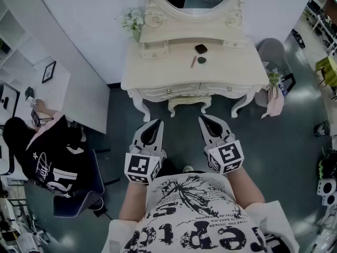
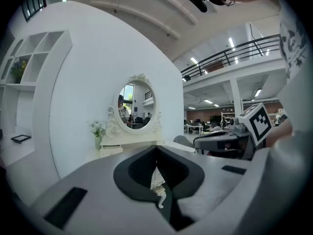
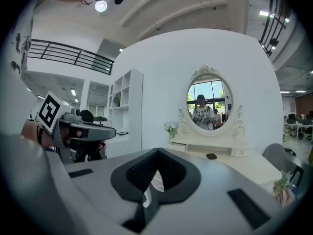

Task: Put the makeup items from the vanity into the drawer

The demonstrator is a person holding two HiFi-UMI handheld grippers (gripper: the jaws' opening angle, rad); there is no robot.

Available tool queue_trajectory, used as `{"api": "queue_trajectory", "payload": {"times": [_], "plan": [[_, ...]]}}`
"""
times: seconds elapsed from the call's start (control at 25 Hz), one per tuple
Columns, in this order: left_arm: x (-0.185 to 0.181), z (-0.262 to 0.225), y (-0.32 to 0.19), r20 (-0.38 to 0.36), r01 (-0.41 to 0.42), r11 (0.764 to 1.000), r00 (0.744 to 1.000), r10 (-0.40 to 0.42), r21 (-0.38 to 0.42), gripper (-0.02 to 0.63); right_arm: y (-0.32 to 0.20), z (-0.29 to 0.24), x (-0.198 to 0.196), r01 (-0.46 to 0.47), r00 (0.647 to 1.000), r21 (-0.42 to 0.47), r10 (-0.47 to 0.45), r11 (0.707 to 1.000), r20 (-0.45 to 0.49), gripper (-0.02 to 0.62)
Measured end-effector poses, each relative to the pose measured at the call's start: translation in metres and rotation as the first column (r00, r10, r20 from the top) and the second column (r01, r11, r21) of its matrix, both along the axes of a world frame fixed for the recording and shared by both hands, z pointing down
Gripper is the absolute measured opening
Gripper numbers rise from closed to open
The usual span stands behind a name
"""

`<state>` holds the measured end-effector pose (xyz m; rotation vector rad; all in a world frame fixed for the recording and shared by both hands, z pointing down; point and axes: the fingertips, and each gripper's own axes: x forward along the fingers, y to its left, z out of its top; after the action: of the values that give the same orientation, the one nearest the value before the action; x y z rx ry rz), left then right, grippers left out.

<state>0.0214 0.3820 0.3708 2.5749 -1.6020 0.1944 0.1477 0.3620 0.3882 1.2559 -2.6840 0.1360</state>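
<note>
Well short of the tabletop, left claw and right claw both hang closed and empty, makeup lying up there above a shut drawer, where a careless closed-claw nudge could send those small pieces skidding off the edge.

Big black lettering on the wearer's white T-shirt, creased and cut off, no whole word readable. White print on the seated person's black top, possibly "21", unsure.
</note>
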Motion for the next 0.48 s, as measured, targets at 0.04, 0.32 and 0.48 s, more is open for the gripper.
{"api": "queue_trajectory", "payload": {"times": [0.04, 0.32, 0.48], "plan": [[0.0, 0.0, 0.0, 0.0, 0.002, 1.0, 1.0, -0.002, 0.0, 0.018, 0.001, 0.0, 0.0, 0.001, 1.0, -0.001, -0.001, 1.0, 0.0, 0.017], [0.006, 0.004, 0.001, -0.001, 0.009, 1.0, 1.0, -0.009, -0.01, 0.02, 0.0, 0.006, 0.006, 0.01, 1.0, -0.015, -0.01, 1.0, 0.001, 0.017], [0.011, 0.009, -0.001, -0.002, 0.017, 1.0, 1.0, -0.017, -0.018, 0.02, -0.004, 0.01, 0.013, -0.001, 1.0, -0.026, 0.001, 1.0, 0.024, 0.018]]}}
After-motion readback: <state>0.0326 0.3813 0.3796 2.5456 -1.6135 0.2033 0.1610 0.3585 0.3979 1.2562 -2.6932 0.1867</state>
